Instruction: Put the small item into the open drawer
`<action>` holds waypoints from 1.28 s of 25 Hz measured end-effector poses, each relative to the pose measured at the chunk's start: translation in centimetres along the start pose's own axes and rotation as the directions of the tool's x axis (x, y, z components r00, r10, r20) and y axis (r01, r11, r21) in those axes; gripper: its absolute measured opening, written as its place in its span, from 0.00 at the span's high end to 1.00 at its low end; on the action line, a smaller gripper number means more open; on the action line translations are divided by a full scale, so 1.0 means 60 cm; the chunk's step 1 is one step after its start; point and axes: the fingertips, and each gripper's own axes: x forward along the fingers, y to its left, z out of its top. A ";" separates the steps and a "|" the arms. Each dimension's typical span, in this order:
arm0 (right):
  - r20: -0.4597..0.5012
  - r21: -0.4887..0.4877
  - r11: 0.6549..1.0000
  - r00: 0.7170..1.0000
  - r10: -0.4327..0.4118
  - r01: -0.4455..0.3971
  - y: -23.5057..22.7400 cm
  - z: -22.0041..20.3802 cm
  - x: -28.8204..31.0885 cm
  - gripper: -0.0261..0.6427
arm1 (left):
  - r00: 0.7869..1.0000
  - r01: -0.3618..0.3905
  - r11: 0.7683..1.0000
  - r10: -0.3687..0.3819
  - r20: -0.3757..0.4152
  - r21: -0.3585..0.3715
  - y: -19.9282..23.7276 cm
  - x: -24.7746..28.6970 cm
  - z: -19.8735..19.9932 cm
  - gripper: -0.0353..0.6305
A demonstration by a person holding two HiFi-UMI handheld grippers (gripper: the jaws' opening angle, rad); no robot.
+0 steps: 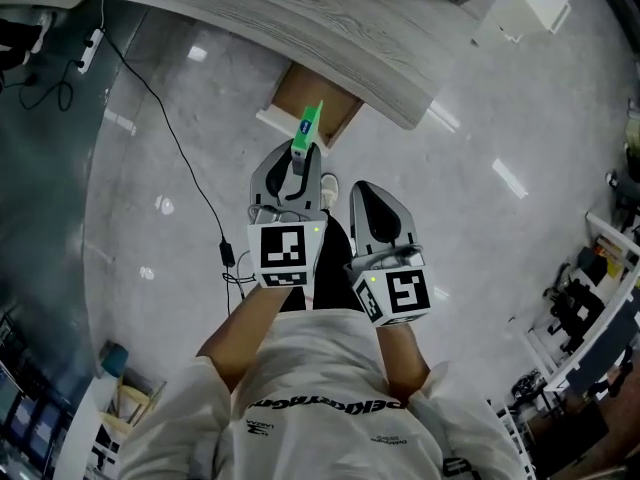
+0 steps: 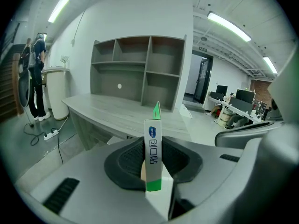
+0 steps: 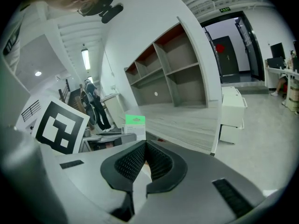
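A slim white box with a green tip (image 1: 307,130) stands upright between the jaws of my left gripper (image 1: 299,160), which is shut on it. In the left gripper view the box (image 2: 153,149) rises from between the dark pads, blue print on its face. Just beyond it, the open wooden drawer (image 1: 318,100) juts from under the pale grey desk (image 1: 300,23). My right gripper (image 1: 364,194) hangs beside the left one, a little lower and to the right. Its ribbed pads (image 3: 159,160) meet with nothing between them, and the box's green tip (image 3: 135,121) shows behind.
A black cable (image 1: 185,168) runs over the glossy floor to a power strip (image 1: 90,48). An open shelf unit (image 2: 140,69) stands on the desk. A white drawer cabinet (image 3: 232,113) sits at the desk's end. A person (image 2: 36,78) stands far left. Cluttered racks (image 1: 600,298) line the right.
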 end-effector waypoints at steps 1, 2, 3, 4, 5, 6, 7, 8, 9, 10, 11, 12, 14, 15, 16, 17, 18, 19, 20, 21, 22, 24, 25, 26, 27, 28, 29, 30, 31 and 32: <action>-0.001 -0.007 1.000 1.000 0.002 -0.002 -0.002 -0.006 0.003 0.91 | 1.000 -0.001 1.000 0.001 -0.007 -0.004 -0.001 0.008 -0.009 0.80; -0.001 -0.014 1.000 1.000 0.000 0.000 -0.005 -0.011 0.007 0.91 | 1.000 -0.001 1.000 0.001 -0.013 -0.006 -0.003 0.015 -0.018 0.80; -0.001 -0.021 1.000 1.000 -0.002 0.002 -0.009 -0.017 0.010 0.91 | 1.000 -0.002 1.000 0.002 -0.020 -0.008 -0.003 0.022 -0.026 0.80; -0.002 -0.027 1.000 1.000 -0.005 0.005 -0.012 -0.024 0.014 0.91 | 1.000 -0.004 1.000 0.003 -0.027 -0.011 -0.002 0.029 -0.035 0.80; -0.004 -0.030 1.000 1.000 -0.007 0.007 -0.015 -0.030 0.017 0.91 | 0.999 -0.006 1.000 0.006 -0.034 -0.014 0.000 0.035 -0.044 0.80; -0.007 -0.030 1.000 1.000 -0.008 0.008 -0.018 -0.036 0.020 0.91 | 0.999 -0.010 1.000 0.009 -0.041 -0.015 0.004 0.040 -0.052 0.80; -0.008 -0.027 1.000 1.000 -0.010 0.010 -0.021 -0.041 0.023 0.91 | 0.999 -0.013 1.000 0.012 -0.047 -0.016 0.008 0.046 -0.061 0.80; -0.010 -0.022 1.000 1.000 -0.014 0.014 -0.024 -0.046 0.024 0.91 | 0.998 -0.016 1.000 0.015 -0.054 -0.016 0.013 0.052 -0.069 0.80; -0.011 -0.018 1.000 1.000 -0.018 0.018 -0.027 -0.050 0.026 0.91 | 0.998 -0.018 1.000 0.017 -0.060 -0.018 0.017 0.057 -0.077 0.80; -0.013 -0.015 1.000 1.000 -0.022 0.022 -0.031 -0.056 0.027 0.91 | 0.998 -0.021 1.000 0.020 -0.066 -0.021 0.021 0.063 -0.084 0.80; -0.016 -0.013 1.000 1.000 -0.025 0.024 -0.033 -0.062 0.029 0.91 | 0.997 -0.025 0.999 0.023 -0.071 -0.025 0.026 0.070 -0.092 0.80; -0.019 -0.013 1.000 0.999 -0.026 0.026 -0.034 -0.068 0.032 0.91 | 0.997 -0.028 0.999 0.026 -0.077 -0.028 0.031 0.076 -0.100 0.80; -0.029 -0.020 0.999 0.999 -0.028 0.027 -0.034 -0.081 0.033 0.91 | 0.995 -0.034 0.999 0.031 -0.093 -0.035 0.039 0.087 -0.119 0.80; -0.034 -0.026 0.999 0.999 -0.029 0.028 -0.034 -0.086 0.032 0.91 | 0.994 -0.037 0.999 0.033 -0.102 -0.040 0.042 0.092 -0.128 0.80; -0.038 -0.030 0.999 0.999 -0.029 0.028 -0.033 -0.091 0.032 0.91 | 0.993 -0.040 0.998 0.035 -0.109 -0.044 0.045 0.098 -0.137 0.80; -0.041 -0.030 0.999 0.999 -0.029 0.027 -0.034 -0.096 0.034 0.91 | 0.993 -0.045 0.998 0.039 -0.115 -0.045 0.049 0.105 -0.144 0.80; -0.044 -0.026 0.999 0.999 -0.027 0.026 -0.035 -0.100 0.036 0.91 | 0.992 -0.049 0.998 0.044 -0.120 -0.043 0.053 0.112 -0.150 0.80; -0.046 -0.022 0.999 0.999 -0.026 0.025 -0.036 -0.104 0.038 0.91 | 0.991 -0.054 0.998 0.048 -0.124 -0.040 0.056 0.120 -0.156 0.80; -0.047 -0.018 1.000 0.999 -0.025 0.024 -0.038 -0.108 0.040 0.91 | 0.990 -0.058 0.998 0.052 -0.130 -0.038 0.058 0.128 -0.162 0.80; -0.049 -0.015 1.000 0.999 -0.024 0.023 -0.039 -0.111 0.040 0.91 | 0.989 -0.061 0.997 0.056 -0.136 -0.037 0.059 0.134 -0.168 0.80; -0.049 -0.012 1.000 0.999 -0.023 0.023 -0.041 -0.113 0.040 0.91 | 0.988 -0.064 0.997 0.058 -0.142 -0.037 0.061 0.139 -0.173 0.80; -0.049 -0.006 1.000 0.998 -0.024 0.024 -0.043 -0.117 0.041 0.91 | 0.987 -0.067 0.997 0.061 -0.152 -0.033 0.064 0.148 -0.181 0.80; -0.049 -0.004 1.000 0.998 -0.024 0.024 -0.044 -0.120 0.042 0.91 | 0.986 -0.065 0.998 0.060 -0.156 -0.027 0.064 0.153 -0.185 0.80; -0.050 -0.003 1.000 0.998 -0.026 0.025 -0.045 -0.122 0.043 0.91 | 0.986 -0.062 0.998 0.058 -0.159 -0.022 0.064 0.156 -0.188 0.80; -0.051 -0.001 1.000 0.998 -0.027 0.027 -0.045 -0.124 0.043 0.91 | 0.985 -0.059 0.998 0.055 -0.162 -0.019 0.063 0.159 -0.191 0.80; -0.054 0.001 1.000 0.998 -0.029 0.029 -0.044 -0.125 0.042 0.91 | 0.985 -0.057 0.998 0.053 -0.165 -0.017 0.063 0.162 -0.194 0.80; -0.057 0.002 1.000 0.998 -0.030 0.030 -0.045 -0.127 0.042 0.91 | 0.984 -0.056 0.998 0.052 -0.169 -0.015 0.063 0.166 -0.197 0.80; -0.059 0.002 1.000 0.998 -0.031 0.031 -0.046 -0.128 0.043 0.91 | 0.983 -0.055 0.998 0.052 -0.173 -0.013 0.063 0.171 -0.201 0.80; -0.062 0.000 1.000 0.998 -0.031 0.031 -0.047 -0.130 0.043 0.91 | 0.983 -0.055 0.998 0.052 -0.179 -0.012 0.063 0.178 -0.207 0.80; -0.064 -0.001 1.000 0.997 -0.030 0.030 -0.048 -0.131 0.044 0.91 | 0.981 -0.055 0.998 0.052 -0.185 -0.012 0.063 0.185 -0.213 0.80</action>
